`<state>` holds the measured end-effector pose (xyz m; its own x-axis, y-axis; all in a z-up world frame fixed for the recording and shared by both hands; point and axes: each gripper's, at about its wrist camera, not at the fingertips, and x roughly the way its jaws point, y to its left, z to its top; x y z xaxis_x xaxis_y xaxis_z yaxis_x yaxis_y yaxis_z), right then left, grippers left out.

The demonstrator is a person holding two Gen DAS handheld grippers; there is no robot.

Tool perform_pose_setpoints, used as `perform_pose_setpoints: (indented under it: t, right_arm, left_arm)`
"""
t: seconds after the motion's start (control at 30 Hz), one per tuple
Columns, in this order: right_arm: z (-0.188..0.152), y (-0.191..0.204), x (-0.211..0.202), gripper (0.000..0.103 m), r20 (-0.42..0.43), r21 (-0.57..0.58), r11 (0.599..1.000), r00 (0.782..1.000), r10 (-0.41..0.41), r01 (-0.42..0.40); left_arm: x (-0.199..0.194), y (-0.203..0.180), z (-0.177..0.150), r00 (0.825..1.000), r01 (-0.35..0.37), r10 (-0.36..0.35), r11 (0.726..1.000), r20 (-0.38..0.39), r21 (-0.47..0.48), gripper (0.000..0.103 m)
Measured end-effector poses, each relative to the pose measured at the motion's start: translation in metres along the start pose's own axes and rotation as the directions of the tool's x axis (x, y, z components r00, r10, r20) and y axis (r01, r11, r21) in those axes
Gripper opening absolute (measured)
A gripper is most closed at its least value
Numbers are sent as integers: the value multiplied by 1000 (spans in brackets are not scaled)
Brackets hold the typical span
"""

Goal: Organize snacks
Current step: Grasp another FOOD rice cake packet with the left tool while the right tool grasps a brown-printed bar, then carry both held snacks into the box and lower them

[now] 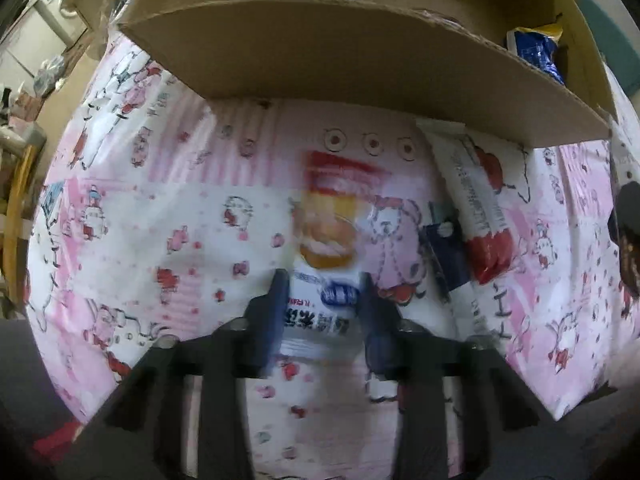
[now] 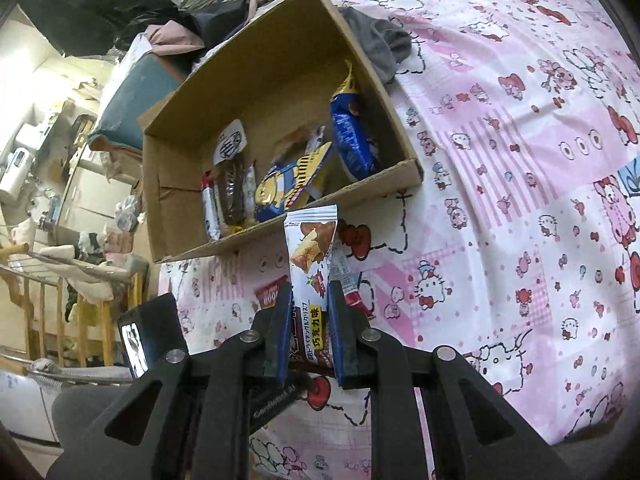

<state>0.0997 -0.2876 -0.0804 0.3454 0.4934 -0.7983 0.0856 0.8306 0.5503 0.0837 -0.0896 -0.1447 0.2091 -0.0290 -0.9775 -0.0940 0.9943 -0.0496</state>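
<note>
Gripping a chocolate wafer packet [image 2: 310,264], the right gripper [image 2: 310,320] is needing height to clear the cardboard box [image 2: 280,236] ahead; the left gripper [image 1: 322,300] is closing its jaws around a blurred snack packet [image 1: 326,240].

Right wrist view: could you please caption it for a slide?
Right gripper holding a white chocolate-wafer snack packet before the open cardboard box.

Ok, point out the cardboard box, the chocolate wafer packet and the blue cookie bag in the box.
cardboard box [image 2: 280,236]: right wrist view, on its near wall's top edge.
chocolate wafer packet [image 2: 310,248]: right wrist view, on the printed wafer picture above the jaws.
blue cookie bag [image 2: 350,140]: right wrist view, on its blue front.
</note>
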Motion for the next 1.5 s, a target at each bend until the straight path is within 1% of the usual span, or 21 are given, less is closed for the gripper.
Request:
perform_pose_setpoints:
  t: [0.03,0.07,0.13,0.3,0.47,0.57,0.63,0.77,0.87,0.9,1.0,1.1,1.3,1.5]
  right_arm:
    - [-1,-1,0,18,-6,4,1000,1000,5,-5]
    - [-2,0,3,18,-13,11,1000,1000,15,-15]
    - [-5,2,2,18,-19,13,999,999,32,-32]
    - [-10,15,1,18,-23,-28,998,999,49,-50]
    - [-13,20,2,18,-34,-35,998,998,47,-48]
    - [-15,25,5,18,-46,-41,997,997,56,-58]
    - [-16,33,7,18,-53,-59,995,995,81,-85]
    - [-18,50,9,18,-55,-123,984,991,124,-130]
    - [-16,60,6,18,-42,-160,974,987,155,-160]
    - [-15,62,4,18,-31,-168,970,985,171,-173]
    - [-10,65,-2,18,2,-184,963,980,199,-195]
    - [2,66,-6,18,40,-195,960,976,215,-203]
    - [25,64,1,18,80,-192,963,975,208,-190]
    - [34,61,8,18,96,-181,970,979,181,-162]
  left_arm:
    - [-2,4,-1,1000,29,-29,1000,-6,-3,27]
    - [-5,9,-1,999,42,-42,999,-12,-9,27]
    - [-13,20,-2,999,33,-33,999,-11,-14,27]
    - [-45,44,-3,999,34,-33,999,34,-26,27]
    - [-73,57,-6,996,68,-65,997,56,-39,27]
    - [-92,63,-4,993,79,-76,996,93,-29,27]
    - [-108,66,-6,987,101,-98,995,126,-17,27]
    - [-129,74,12,974,107,-107,994,199,12,27]
    - [-144,70,29,959,67,-83,995,269,69,27]
    - [-150,70,36,952,53,-75,995,297,82,27]
    - [-155,71,50,941,41,-69,995,331,91,27]
    - [-158,71,68,934,44,-72,995,351,86,27]
    - [-156,66,90,926,42,-77,994,369,101,27]
    - [-147,51,102,925,29,-82,989,371,148,27]
